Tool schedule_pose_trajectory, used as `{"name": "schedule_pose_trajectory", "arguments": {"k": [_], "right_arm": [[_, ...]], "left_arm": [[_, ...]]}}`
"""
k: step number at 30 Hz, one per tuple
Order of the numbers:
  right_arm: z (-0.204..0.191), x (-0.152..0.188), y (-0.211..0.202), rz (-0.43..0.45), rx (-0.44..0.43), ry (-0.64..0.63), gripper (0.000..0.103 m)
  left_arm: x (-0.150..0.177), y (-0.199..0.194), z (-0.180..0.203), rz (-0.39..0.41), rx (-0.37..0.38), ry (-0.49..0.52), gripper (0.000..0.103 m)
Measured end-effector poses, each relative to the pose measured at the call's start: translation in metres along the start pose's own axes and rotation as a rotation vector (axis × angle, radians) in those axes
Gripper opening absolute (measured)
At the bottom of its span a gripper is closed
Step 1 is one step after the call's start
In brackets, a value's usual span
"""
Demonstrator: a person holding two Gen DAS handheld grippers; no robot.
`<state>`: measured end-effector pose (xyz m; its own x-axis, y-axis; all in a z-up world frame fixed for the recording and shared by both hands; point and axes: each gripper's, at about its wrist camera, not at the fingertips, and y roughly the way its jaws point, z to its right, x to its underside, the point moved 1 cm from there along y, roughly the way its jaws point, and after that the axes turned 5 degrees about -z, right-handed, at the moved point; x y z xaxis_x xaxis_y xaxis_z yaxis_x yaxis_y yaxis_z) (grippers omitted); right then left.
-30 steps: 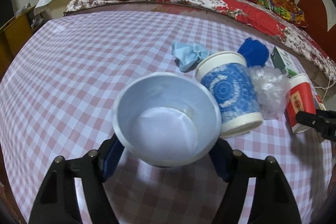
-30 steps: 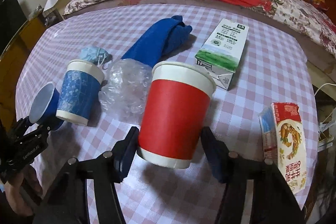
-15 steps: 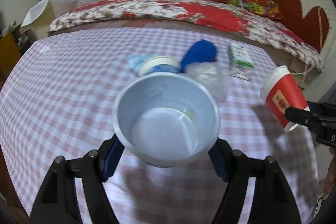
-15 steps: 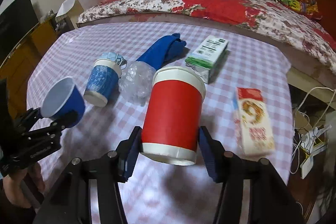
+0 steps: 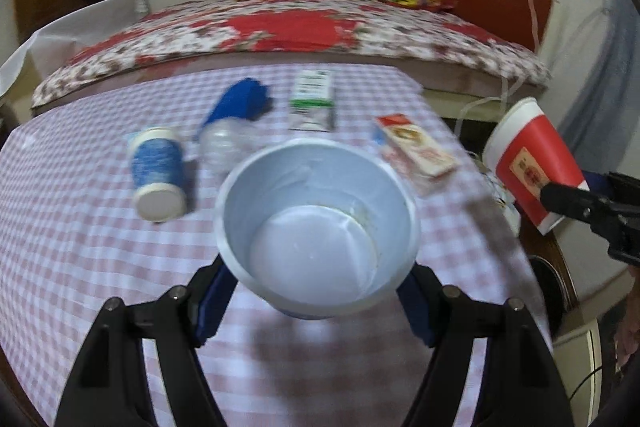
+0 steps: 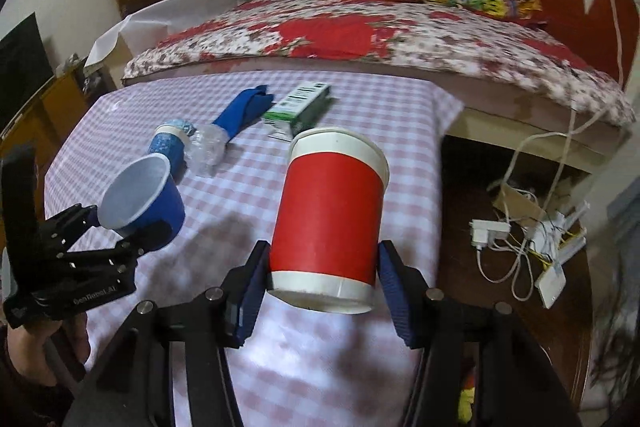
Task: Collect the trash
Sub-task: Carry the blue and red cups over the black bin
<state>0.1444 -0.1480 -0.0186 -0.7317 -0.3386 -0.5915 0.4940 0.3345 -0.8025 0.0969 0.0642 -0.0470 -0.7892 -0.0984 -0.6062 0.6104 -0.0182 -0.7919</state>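
Right wrist view shows the right tool (image 6: pixel 320 277) clamping the red cup (image 6: pixel 330 215) and the left tool (image 5: pixel 316 297) clamping the blue cup (image 5: pixel 316 223) above the worktop (image 5: pixel 80 247); maintain both grips level during transfer to disposal.

Black claw (image 6: pixel 320 291), blue pads (image 6: pixel 250 297)

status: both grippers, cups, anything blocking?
Left hand-held gripper shut on blue plastic cup. Right hand-held gripper shut on red paper cup. Both above checked table; nothing blocking.
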Motion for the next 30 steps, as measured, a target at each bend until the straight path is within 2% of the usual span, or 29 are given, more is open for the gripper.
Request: {"name": "schedule_pose_trajectory", "arguments": {"k": [20, 30], "right_arm": [[0.135, 0.098, -0.084, 0.051, 0.152, 0.229, 0.056], [0.195, 0.158, -0.099, 0.011, 0.230, 0.327, 0.056]], "left_arm": [[0.004, -0.002, 0.150, -0.029, 0.143, 0.233, 0.074], [0.017, 0.009, 0.225, -0.071, 0.214, 0.369, 0.074]]}}
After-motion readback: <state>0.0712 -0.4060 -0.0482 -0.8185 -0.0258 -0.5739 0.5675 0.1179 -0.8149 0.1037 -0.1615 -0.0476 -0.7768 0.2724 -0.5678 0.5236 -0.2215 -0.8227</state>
